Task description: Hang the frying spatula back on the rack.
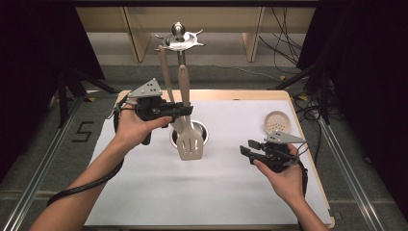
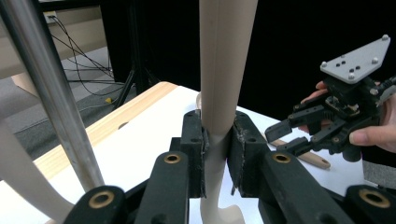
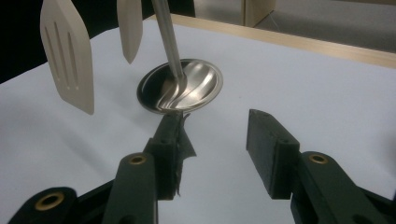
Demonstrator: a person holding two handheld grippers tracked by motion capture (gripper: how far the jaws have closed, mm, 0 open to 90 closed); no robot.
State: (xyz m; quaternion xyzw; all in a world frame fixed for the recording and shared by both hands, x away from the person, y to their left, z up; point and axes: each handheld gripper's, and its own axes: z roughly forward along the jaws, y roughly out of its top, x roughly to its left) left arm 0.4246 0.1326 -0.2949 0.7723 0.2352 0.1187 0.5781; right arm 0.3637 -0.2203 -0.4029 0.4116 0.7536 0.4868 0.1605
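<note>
High view: left gripper pinches the beige slotted spatula by its handle, blade hanging over the steel stand base | second beige utensil seemingly hangs from the rack top | right gripper jaws spread, empty, above the white mat | skimmer lies just behind it.

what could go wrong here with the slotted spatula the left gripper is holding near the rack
1. The left gripper pinches the slotted spatula only on its narrow handle, so the heavy head may swing or twist between the fingers.
2. The spatula hangs close to the rack's steel pole and another hanging utensil; a sideways move could knock them.
3. Its head hangs over the rack's steel base and could strike it if lowered.
</note>
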